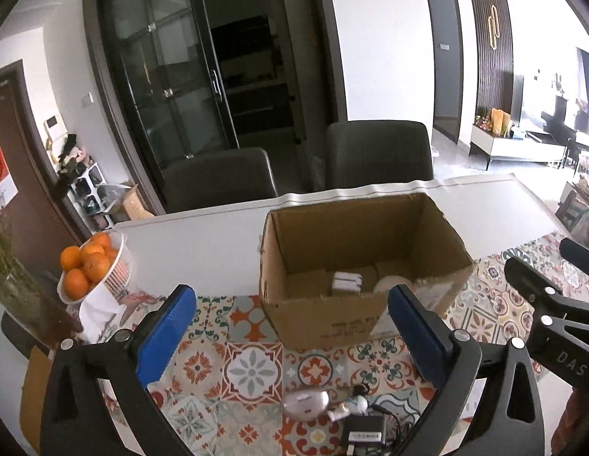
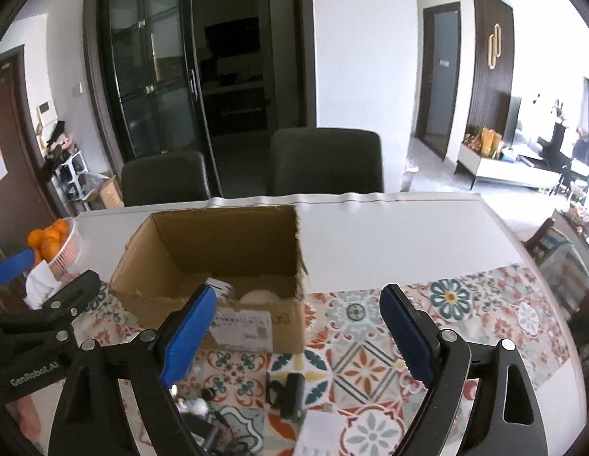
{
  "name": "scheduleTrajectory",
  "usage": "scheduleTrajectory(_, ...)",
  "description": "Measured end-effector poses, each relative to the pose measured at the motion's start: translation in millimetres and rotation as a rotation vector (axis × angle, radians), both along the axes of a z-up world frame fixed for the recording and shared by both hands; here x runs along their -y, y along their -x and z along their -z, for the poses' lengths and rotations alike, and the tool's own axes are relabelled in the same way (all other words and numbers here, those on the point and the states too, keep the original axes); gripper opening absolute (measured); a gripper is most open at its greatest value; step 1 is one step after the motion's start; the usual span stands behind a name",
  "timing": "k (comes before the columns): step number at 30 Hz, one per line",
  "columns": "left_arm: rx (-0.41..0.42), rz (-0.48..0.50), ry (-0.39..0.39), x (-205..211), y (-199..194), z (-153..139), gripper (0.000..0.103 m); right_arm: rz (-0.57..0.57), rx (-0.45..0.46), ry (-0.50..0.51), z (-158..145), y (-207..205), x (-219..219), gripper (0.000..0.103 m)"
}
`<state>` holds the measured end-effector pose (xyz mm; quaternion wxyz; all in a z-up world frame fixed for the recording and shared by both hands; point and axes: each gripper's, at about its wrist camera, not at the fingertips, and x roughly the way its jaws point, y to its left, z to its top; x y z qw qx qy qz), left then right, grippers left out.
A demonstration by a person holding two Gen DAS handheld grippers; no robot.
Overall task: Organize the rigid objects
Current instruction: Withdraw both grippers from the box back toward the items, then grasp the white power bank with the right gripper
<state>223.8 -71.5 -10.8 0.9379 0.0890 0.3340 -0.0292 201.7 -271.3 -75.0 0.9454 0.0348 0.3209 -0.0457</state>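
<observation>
An open cardboard box (image 1: 317, 315) stands on the patterned table runner (image 1: 252, 372); it also shows in the right wrist view (image 2: 150, 266). Inside lie a white plug-like block (image 1: 345, 283) and a round pale object (image 1: 389, 285). My left gripper (image 1: 292, 336) is open and empty, just in front of the box. Near it lie a silver oval case (image 1: 305, 404), a small white figurine (image 1: 349, 408) and a black adapter (image 1: 364, 431). My right gripper (image 2: 298, 332) is open and empty, above a black clip-like object (image 2: 292, 395) and a white card (image 2: 319, 433).
A white basket of oranges (image 1: 91, 269) stands at the left on a white tissue pack (image 1: 98, 313). Two dark chairs (image 1: 378, 155) stand behind the white table (image 1: 203, 250). The right gripper's body (image 1: 552, 311) shows at the right of the left wrist view.
</observation>
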Motion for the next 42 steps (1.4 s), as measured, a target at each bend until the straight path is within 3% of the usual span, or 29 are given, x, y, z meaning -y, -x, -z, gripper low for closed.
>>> scheduleTrajectory(6,-0.022,0.011,0.031,2.7,27.8,18.6,0.103,0.027,0.042,-0.019,13.8,33.4,7.2,0.088)
scheduleTrajectory(11,-0.051,0.001,0.046,1.4,41.2,35.6,0.103,0.026,0.023,-0.05,32.6,49.1,7.5,0.088)
scheduleTrajectory(26,-0.174,-0.047,-0.012,6.7,60.3,107.4,0.103,0.033,-0.104,-0.047,103.5,68.5,10.2,0.087)
scheduleTrajectory(42,-0.245,-0.054,-0.103,18.7,54.5,151.1,0.103,0.071,-0.269,-0.111,175.3,52.7,23.6,0.076)
